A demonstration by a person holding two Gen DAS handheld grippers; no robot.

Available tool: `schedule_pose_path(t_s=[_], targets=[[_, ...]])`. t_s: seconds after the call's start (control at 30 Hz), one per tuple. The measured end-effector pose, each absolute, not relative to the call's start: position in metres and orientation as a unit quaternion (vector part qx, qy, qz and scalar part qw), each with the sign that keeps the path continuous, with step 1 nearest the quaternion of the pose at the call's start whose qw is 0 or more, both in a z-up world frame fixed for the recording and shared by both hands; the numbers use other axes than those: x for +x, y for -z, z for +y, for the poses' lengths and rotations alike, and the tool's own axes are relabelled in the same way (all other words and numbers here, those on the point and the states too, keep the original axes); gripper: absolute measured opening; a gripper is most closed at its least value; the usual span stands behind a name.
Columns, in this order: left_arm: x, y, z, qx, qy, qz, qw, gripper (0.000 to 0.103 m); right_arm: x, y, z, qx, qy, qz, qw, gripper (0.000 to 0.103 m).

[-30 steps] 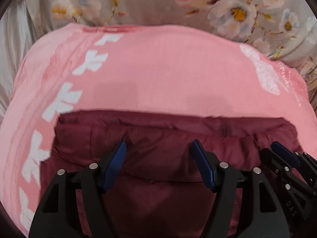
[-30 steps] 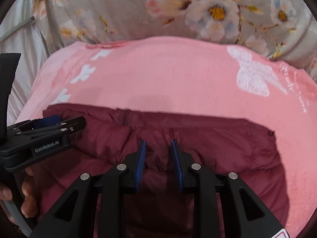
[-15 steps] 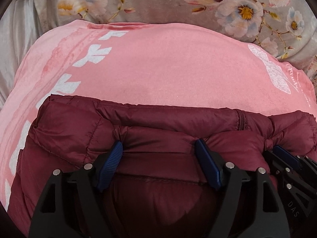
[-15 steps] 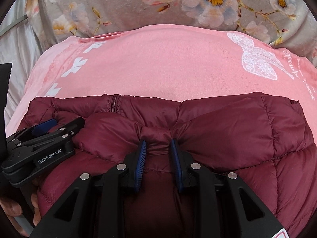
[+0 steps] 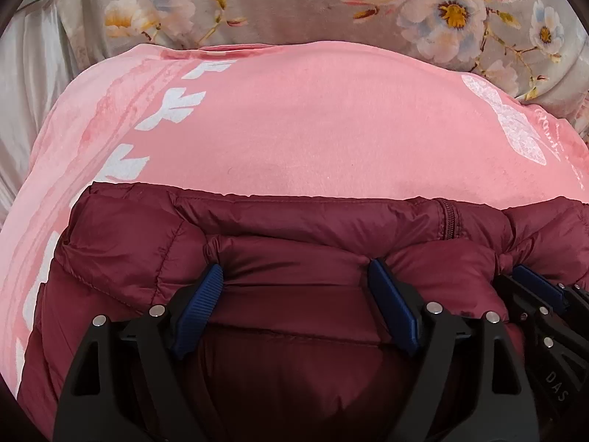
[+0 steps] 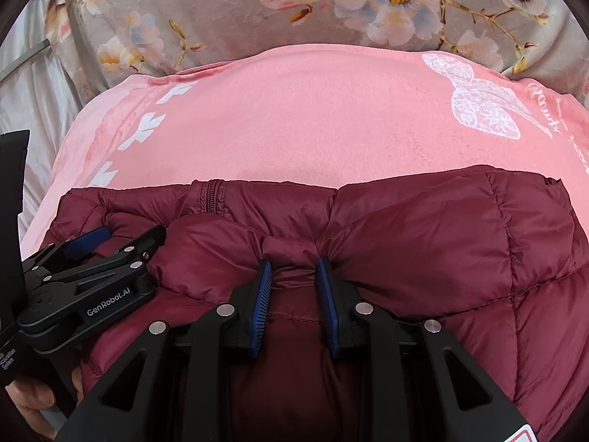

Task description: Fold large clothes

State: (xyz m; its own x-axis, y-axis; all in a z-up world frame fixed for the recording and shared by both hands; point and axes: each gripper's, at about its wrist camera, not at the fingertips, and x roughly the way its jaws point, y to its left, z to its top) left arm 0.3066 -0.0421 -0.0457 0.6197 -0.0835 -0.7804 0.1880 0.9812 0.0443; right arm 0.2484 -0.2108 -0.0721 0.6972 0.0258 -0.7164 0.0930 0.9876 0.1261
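The left gripper (image 5: pixel 294 276) jaws are opening around the puffy red jacket (image 6: pixel 423 228); the right gripper (image 6: pixel 294 269) jaws pinch it. The springy fold might pop open.

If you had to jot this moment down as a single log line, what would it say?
left gripper: jaws opening, jacket fold between | right gripper: shut on maroon puffer jacket | jacket folded on pink blanket

- jacket (image 5: pixel 294 221): maroon, quilted
- blanket (image 5: pixel 313 129): pink, white leaf and bow prints
- bedding (image 6: pixel 221 11): grey, floral print
- gripper pads (image 6: pixel 262 305): blue, on black frame
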Motion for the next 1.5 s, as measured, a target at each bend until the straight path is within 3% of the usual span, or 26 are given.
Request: schedule_pose_path(t_s=[0.4,0.6,0.87,1.5], targets=[[0.308,0.045,-0.043,0.066,0.074,0.434,0.895,0.081,0.248,0.069,-0.215,0.086,0.015,0.381,0.921,0.024],[0.269,0.013,-0.012,0.010,0.070,0.429,0.901,0.083,0.182,0.036,-0.211,0.074,0.069,0.306,0.947,0.032],[0.209,0.020,-0.004,0.023,0.061,0.431,0.900,0.084,0.148,0.056,-0.176,0.068,0.036,0.353,0.933,0.032],[0.204,0.042,-0.014,0.072,0.046,0.422,0.903,0.090,0.148,0.075,-0.163,0.019,0.061,0.370,0.927,0.033]])
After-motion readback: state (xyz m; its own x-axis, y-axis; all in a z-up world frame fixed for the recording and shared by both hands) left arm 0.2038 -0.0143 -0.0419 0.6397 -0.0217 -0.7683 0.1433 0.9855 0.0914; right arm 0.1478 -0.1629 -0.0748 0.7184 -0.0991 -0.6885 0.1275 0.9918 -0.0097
